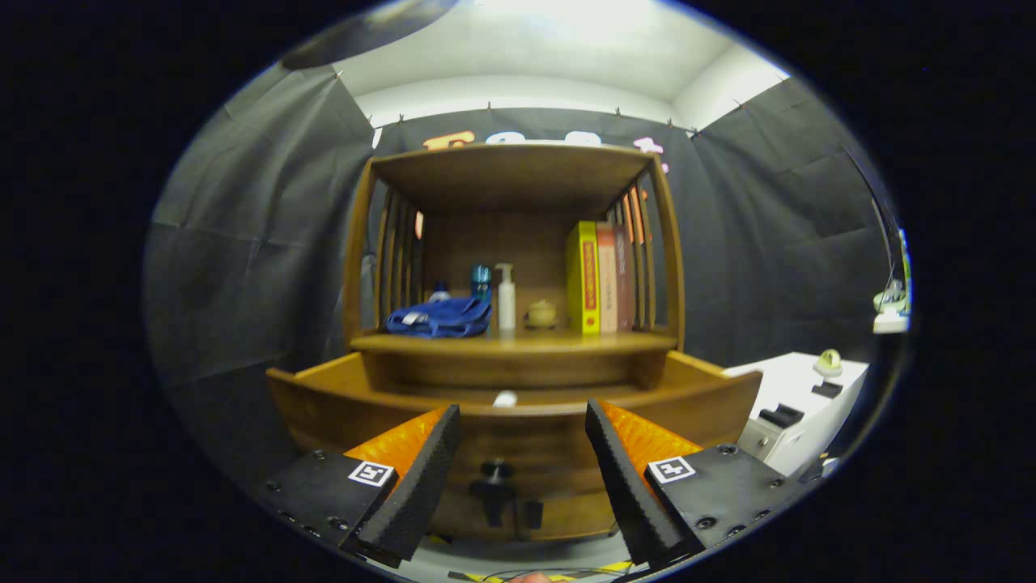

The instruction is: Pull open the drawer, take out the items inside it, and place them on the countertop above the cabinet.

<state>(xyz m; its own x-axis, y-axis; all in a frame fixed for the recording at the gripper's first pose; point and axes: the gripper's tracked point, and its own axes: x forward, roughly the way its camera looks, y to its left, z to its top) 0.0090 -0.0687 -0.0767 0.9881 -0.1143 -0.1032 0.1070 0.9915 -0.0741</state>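
A wooden cabinet stands ahead of me with its drawer (324, 397) pulled out toward me. The drawer's dark knob (495, 474) sits on its front panel, between my fingers and a little beyond them. A small white item (505, 398) peeks over the drawer's front rim, inside it. My gripper (522, 453) is open, holding nothing, its fingers spread to either side of the knob without touching it. On the countertop (566, 342) above the drawer lie a folded blue cloth (441, 316), a white pump bottle (506, 295), a blue bottle (481, 282) and a small tan pot (541, 313).
Several upright books (603, 277), the nearest yellow, stand at the right end of the countertop under a slatted shelf frame (514, 166). A white unit (797, 401) with small objects on top stands to the right of the cabinet. Black cloth walls surround the booth.
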